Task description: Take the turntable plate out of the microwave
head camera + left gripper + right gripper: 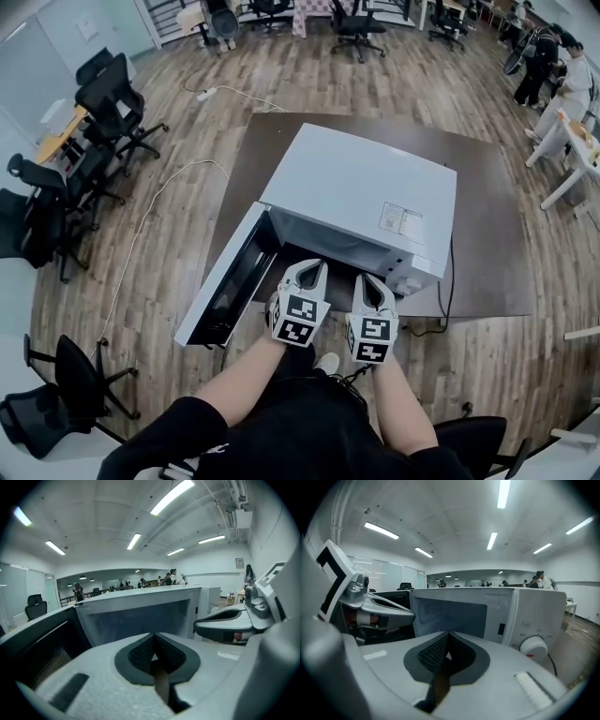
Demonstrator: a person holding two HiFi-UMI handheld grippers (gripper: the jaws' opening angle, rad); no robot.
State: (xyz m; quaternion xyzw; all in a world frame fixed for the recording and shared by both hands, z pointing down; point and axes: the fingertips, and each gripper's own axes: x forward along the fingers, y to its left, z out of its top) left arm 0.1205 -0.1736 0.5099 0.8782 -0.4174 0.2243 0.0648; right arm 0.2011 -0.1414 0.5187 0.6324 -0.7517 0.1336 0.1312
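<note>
A white microwave (361, 197) stands on a dark brown tabletop (492, 234) with its door (225, 281) swung open to the left. Its cavity (140, 620) (450, 616) looks dim and hazy, and I cannot make out the turntable plate in any view. My left gripper (314, 267) (153, 645) and right gripper (372, 279) (447, 641) sit side by side just in front of the opening, pointing into it. Both have their jaws shut with nothing between them. The control knob (533, 645) is to the right of the right gripper.
A black cable (448, 300) hangs off the table's right front by the microwave. Black office chairs (108, 122) crowd the left, another (80, 380) stands near left, and a white cord (141, 234) trails on the wooden floor. People stand by white tables (562, 141) at far right.
</note>
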